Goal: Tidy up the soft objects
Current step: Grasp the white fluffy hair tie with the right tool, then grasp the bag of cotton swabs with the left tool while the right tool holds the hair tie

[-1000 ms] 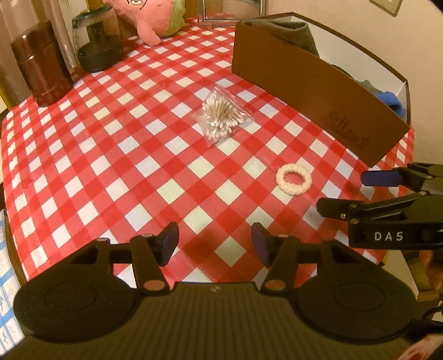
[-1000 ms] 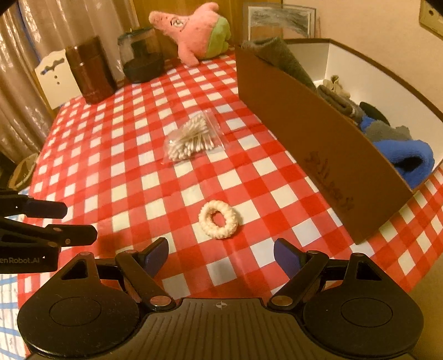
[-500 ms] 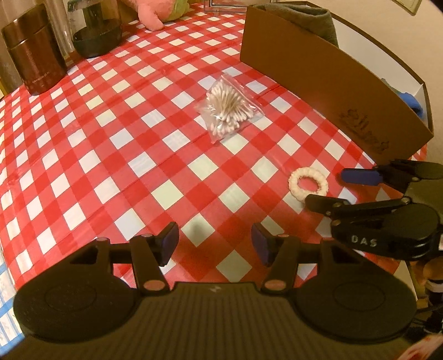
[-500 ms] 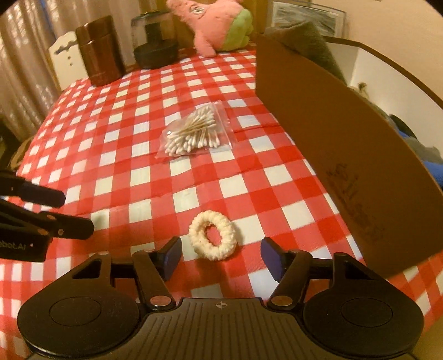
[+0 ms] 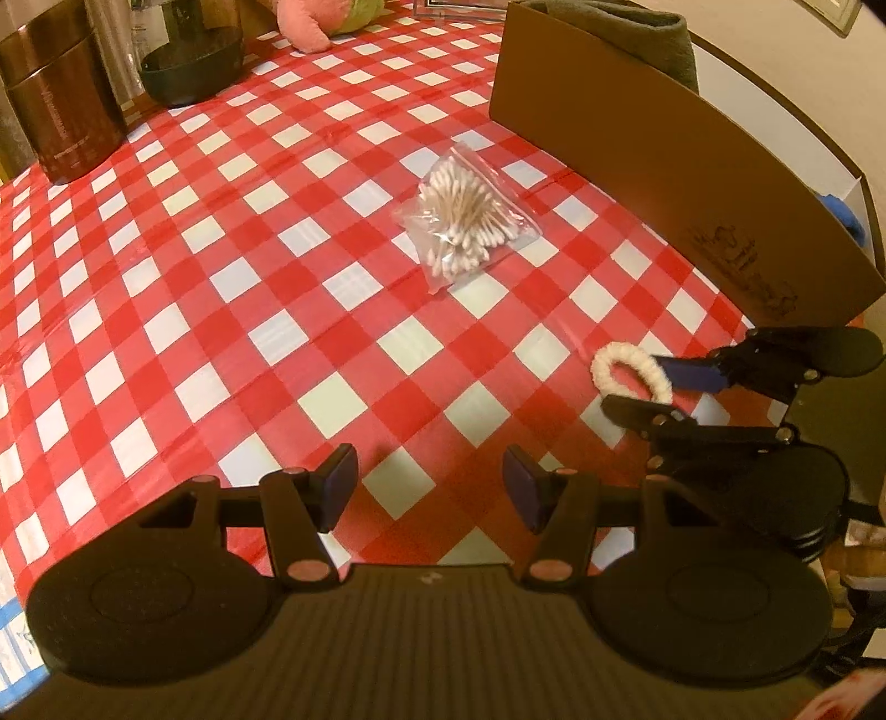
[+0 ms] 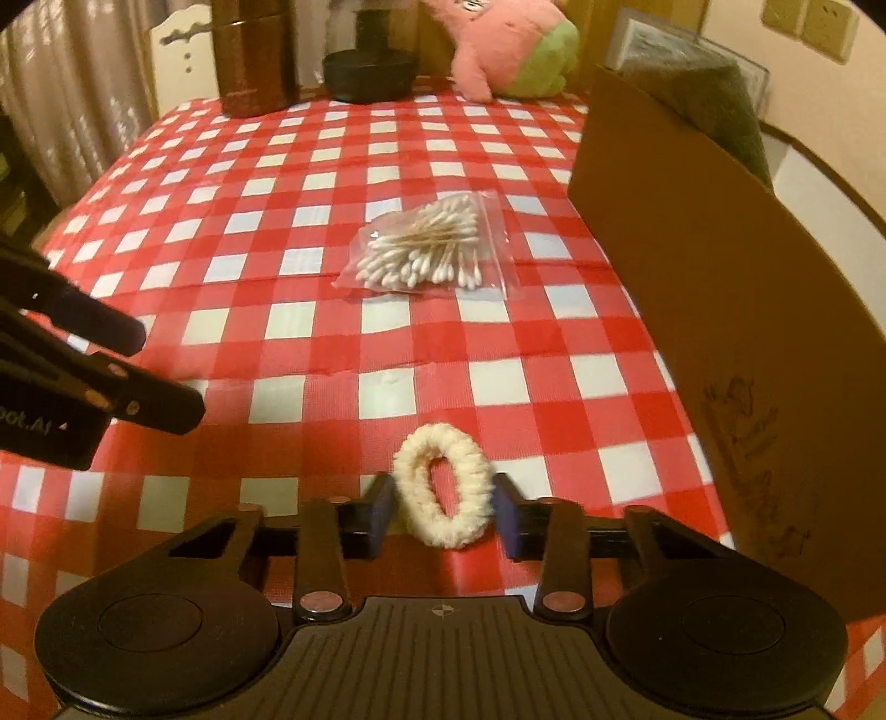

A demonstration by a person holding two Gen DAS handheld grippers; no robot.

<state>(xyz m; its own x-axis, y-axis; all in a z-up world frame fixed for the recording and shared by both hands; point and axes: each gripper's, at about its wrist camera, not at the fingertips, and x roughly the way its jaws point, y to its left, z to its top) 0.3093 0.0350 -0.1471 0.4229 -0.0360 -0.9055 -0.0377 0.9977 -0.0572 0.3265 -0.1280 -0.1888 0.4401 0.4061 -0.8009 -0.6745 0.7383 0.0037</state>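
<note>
Fingers of the right gripper (image 6: 444, 512), just closing, pinch the scrunchie (image 6: 443, 490) narrow beside the box (image 6: 720, 310); lift gently, left gripper (image 5: 429, 487) wide, empty.

Warm dim indoor light, orange cast, strong fisheye bending at edges, dark vignetted corners, soft shadows, slight blur

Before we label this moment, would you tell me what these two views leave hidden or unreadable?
- Cardboard box contents: its tall brown wall hides nearly everything in both views; only a grey cloth and a blue scrap show.
- Pink plush toy: cut off by the top edge in both views.
- White scrunchie: in the left wrist view the right gripper covers part.
- Printing on the box: too blurred to read.
- Left gripper: its body leaves the frame in the right wrist view.
</note>
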